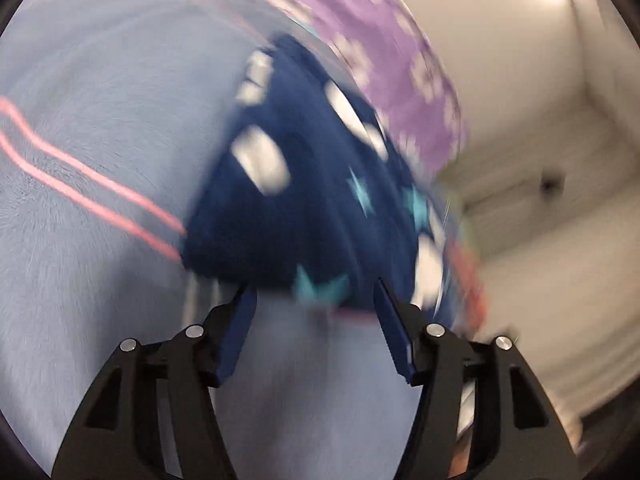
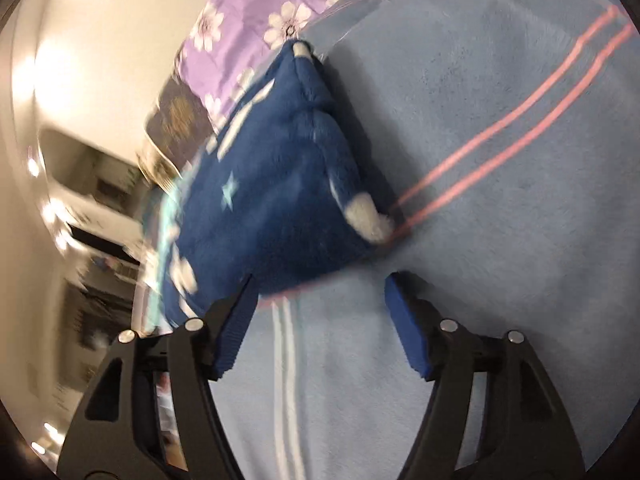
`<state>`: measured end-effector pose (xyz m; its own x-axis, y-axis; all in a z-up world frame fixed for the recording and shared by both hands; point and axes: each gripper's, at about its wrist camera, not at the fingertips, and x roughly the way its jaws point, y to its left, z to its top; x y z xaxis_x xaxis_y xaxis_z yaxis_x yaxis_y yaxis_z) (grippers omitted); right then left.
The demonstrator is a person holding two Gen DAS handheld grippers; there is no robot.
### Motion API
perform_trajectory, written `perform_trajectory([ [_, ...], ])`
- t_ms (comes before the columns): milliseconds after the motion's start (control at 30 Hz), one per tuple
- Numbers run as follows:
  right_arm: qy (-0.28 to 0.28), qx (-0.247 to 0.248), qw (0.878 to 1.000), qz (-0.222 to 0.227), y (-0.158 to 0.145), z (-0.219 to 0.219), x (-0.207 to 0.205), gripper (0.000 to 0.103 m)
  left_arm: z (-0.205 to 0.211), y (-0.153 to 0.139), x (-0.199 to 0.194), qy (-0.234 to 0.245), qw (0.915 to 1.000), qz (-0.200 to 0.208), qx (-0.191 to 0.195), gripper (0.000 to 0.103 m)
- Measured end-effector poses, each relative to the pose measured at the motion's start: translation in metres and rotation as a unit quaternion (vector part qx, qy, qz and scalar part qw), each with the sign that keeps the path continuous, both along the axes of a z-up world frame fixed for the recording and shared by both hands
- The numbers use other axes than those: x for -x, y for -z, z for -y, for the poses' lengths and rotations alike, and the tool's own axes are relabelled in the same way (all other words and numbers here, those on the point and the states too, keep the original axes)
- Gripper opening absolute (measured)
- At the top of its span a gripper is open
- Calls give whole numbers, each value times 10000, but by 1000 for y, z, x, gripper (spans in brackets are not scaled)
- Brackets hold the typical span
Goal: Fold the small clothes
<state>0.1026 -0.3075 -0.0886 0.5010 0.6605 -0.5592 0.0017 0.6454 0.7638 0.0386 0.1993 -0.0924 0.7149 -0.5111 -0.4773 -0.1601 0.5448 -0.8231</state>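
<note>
**On a pale blue blanket, a garment between two grippers**

Left wrist view: the left gripper (image 1: 316,300) stands open and empty, the dark blue starred garment (image 1: 296,200) just ahead, stretching away.

Right wrist view: the right gripper (image 2: 320,294) gapes empty; the garment (image 2: 280,200) lies ahead-left on the blanket (image 2: 500,240).

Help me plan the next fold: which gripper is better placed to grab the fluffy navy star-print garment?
Probably left: the left gripper has the fluffy navy star-print garment's hem between open jaws; the right gripper sits off one corner.
</note>
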Motion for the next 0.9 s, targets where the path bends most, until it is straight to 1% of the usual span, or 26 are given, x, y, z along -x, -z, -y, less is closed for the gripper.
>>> perform_trajectory([
  [33, 71, -118, 9999, -25, 1, 0, -5, 70, -3, 5, 0, -81, 9996, 54, 262, 57],
  [67, 121, -242, 9996, -49, 3, 1, -10, 71, -8, 8, -6, -178, 9987, 102, 460, 43],
  [100, 160, -355, 9992, -109, 5, 0, -18, 71, -8, 8, -12, -245, 9991, 41, 353, 29],
  [133, 206, -372, 9990, -137, 6, -2, -23, 65, -5, 6, -17, -227, 9995, 33, 205, 16],
  [167, 268, -304, 9991, -160, 7, -2, -26, 50, 0, 0, -20, -191, 9998, 81, -36, 13],
  [200, 318, -279, 9988, -234, 8, -3, -31, 17, 4, -7, -21, -170, 9995, 121, -228, 10],
  [233, 371, -357, 9983, -290, 8, -2, -31, 16, 6, -17, -20, -146, 9988, 193, -419, 8],
  [267, 405, -402, 9981, -218, 3, -2, -28, 15, 10, -34, -15, -121, 9969, 362, -681, 8],
  [300, 381, -358, 9986, 3, -8, -2, -22, 14, 13, -48, -10, -85, 9946, 496, -907, 7],
  [333, 331, -301, 9987, 247, -22, -3, -12, 14, 18, -66, -1, -25, 9896, 626, -1297, 6],
  [367, 253, -265, 9986, 382, -31, -4, -3, 14, 16, -79, 7, 17, 9852, 684, -1570, 4],
  [433, 76, -181, 9985, 502, -40, -7, 12, 14, 13, -94, 25, 17, 9754, 693, -2093, 0],
  [467, -26, -79, 9988, 488, -41, -10, 23, 14, 7, -98, 37, -56, 9713, 661, -2283, 0],
  [500, -88, -1, 9990, 436, -38, -12, 29, 14, -1, -98, 46, -145, 9709, 622, -2308, 0],
  [567, -138, 313, 9993, 156, -17, -17, 43, 14, -16, -92, 60, -314, 9715, 531, -2287, 0],
  [600, -123, 429, 9990, 27, -6, -17, 45, 15, -22, -89, 64, -412, 9700, 470, -2350, 0],
  [633, -88, 455, 9989, -44, 2, -16, 46, 18, -26, -86, 67, -470, 9698, 398, -2358, 0],
  [667, -15, 418, 9991, -103, 8, -11, 46, 20, -29, -84, 67, -466, 9715, 319, -2300, 0],
  [700, 82, 285, 9995, -135, 12, -5, 46, 24, -28, -86, 66, -449, 9716, 304, -2304, 1],
  [733, 116, 227, 9996, -116, 11, -2, 46, 26, -25, -88, 66, -388, 9704, 336, -2362, 7],
  [767, 139, 265, 9995, -46, 7, 0, 47, 29, -13, -95, 61, -232, 9661, 419, -2535, 18],
  [800, 168, 447, 9988, 110, 0, 0, 49, 31, 1, -102, 53, -62, 9616, 518, -2695, 24],
  [833, 186, 683, 9970, 320, -9, 0, 52, 32, 13, -107, 47, 82, 9577, 601, -2813, 33],
  [867, 186, 683, 9970, 320, -9, 0, 52, 32, 36, -114, 38, 355, 9502, 741, -3007, 38],
  [900, 232, 941, 9933, 625, -19, 4, 55, 32, 58, -119, 28, 635, 9429, 857, -3155, 39],
])
